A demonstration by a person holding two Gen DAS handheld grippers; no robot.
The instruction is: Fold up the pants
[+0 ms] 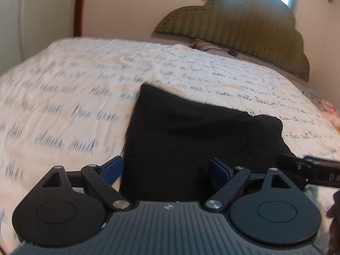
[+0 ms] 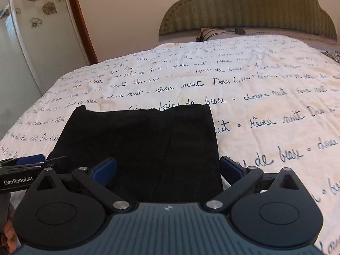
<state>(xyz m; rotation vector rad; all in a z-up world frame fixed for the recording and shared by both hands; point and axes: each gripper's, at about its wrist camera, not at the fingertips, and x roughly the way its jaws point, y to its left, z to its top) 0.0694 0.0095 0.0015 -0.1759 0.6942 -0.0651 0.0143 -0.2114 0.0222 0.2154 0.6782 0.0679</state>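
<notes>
Black pants (image 2: 138,146) lie folded near the bed's (image 2: 265,110) front edge; left tool (image 1: 165,170) and right tool (image 2: 167,170) both spread wide, pinching nothing.

Left hand-held gripper (image 1: 165,169) and right hand-held gripper (image 2: 167,167) wide apart

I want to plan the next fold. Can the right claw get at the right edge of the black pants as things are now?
Probably yes. The right claw is open, and the folded black pants lie flat on the bedspread just before it. Their right edge sits inside its right finger, with nothing covering it.
</notes>
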